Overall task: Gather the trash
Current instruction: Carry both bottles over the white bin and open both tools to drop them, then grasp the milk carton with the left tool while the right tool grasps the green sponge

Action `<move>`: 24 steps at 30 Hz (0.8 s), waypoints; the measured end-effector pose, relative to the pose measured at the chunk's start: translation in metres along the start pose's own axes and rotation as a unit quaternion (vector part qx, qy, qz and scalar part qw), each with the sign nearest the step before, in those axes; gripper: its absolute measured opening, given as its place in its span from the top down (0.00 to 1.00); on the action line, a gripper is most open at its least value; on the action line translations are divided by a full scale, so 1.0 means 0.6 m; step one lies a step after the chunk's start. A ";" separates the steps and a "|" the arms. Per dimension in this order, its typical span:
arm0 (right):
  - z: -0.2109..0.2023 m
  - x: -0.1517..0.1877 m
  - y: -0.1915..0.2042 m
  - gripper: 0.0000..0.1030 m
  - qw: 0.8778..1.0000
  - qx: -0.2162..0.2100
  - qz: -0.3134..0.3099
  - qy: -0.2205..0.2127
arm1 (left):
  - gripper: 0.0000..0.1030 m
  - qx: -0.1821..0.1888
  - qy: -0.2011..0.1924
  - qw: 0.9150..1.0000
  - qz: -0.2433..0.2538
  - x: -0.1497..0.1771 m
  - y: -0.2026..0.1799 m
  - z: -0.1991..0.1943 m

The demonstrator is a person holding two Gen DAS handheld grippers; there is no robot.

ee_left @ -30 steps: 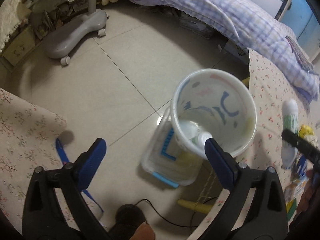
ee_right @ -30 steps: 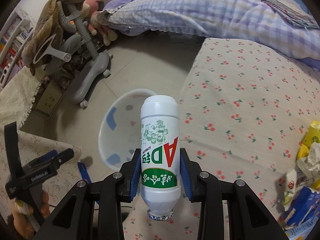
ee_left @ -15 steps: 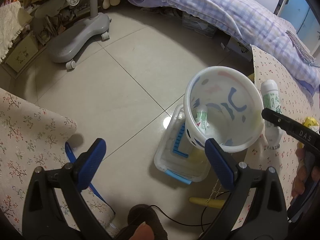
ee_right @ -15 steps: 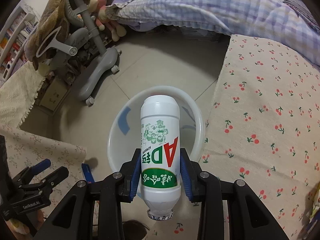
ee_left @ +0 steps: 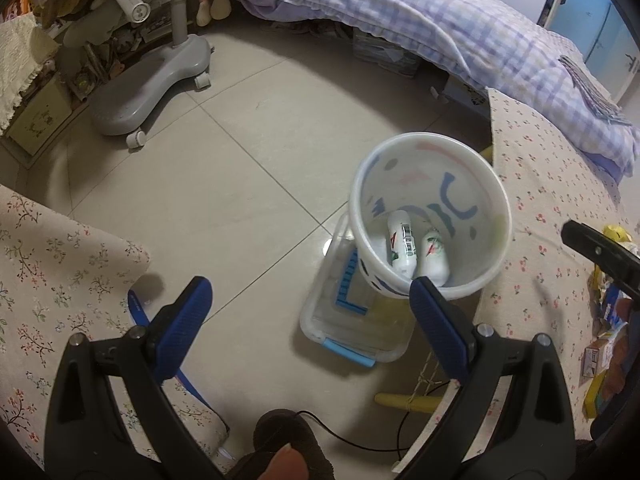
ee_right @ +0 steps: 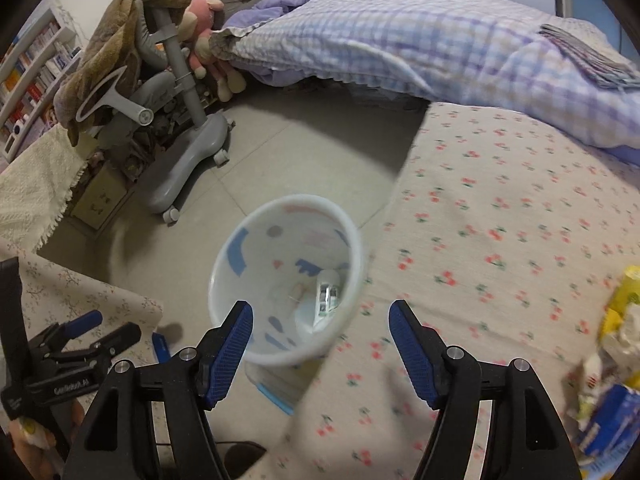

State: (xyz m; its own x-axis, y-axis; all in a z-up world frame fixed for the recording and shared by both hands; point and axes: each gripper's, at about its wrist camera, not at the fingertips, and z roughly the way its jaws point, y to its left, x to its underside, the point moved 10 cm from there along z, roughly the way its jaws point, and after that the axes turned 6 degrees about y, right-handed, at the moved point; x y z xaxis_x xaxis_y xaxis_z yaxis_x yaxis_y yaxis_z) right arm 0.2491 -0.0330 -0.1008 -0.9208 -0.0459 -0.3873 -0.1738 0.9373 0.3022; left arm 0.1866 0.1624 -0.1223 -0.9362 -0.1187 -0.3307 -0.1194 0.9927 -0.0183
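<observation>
A white bin with blue and pink marks [ee_left: 430,216] stands on a clear plastic box beside the cherry-print table. Two white AD milk bottles [ee_left: 416,252] lie in its bottom. The bin also shows in the right wrist view [ee_right: 286,280], with a bottle [ee_right: 328,290] inside. My right gripper [ee_right: 320,332] is open and empty above the bin's rim and the table edge. My left gripper [ee_left: 308,304] is open and empty over the floor, its right finger near the bin. More trash [ee_right: 616,344], yellow and blue packets, lies at the table's right edge.
A clear plastic box [ee_left: 352,332] sits under the bin on the tiled floor. A grey chair base [ee_left: 148,88] stands at the back left. A bed with a checked quilt [ee_left: 440,28] runs along the back. A flower-print cloth [ee_left: 60,280] covers a surface at the left.
My right gripper has opened and let go of the AD bottle, which now lies in the bin beside the first one. The right gripper has shifted right over the table edge.
</observation>
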 end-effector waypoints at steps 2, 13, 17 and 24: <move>-0.014 0.009 -0.015 0.29 1.000 0.008 0.001 -0.002 | 0.04 0.005 0.000 1.000 0.008 0.002 -0.010 -0.002; -0.113 0.081 -0.127 0.27 0.998 0.064 0.018 -0.014 | 0.04 0.040 0.008 0.999 0.029 0.017 -0.080 -0.013; -0.151 0.112 -0.184 0.26 0.996 0.082 0.034 -0.017 | 0.04 0.051 0.009 0.998 0.041 0.021 -0.112 -0.017; -0.212 0.159 -0.273 0.26 0.992 0.107 0.066 -0.027 | 0.04 0.061 0.012 0.995 0.075 0.030 -0.173 -0.021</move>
State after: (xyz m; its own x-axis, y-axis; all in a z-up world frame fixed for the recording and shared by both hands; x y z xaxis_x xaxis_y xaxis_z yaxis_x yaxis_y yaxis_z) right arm 0.1451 -0.2350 -0.0764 -0.9096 0.0947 -0.4046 0.0299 0.9861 0.1635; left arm 0.1782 0.0572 -0.1146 -0.9485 0.0314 -0.3152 0.0611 0.9945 -0.0848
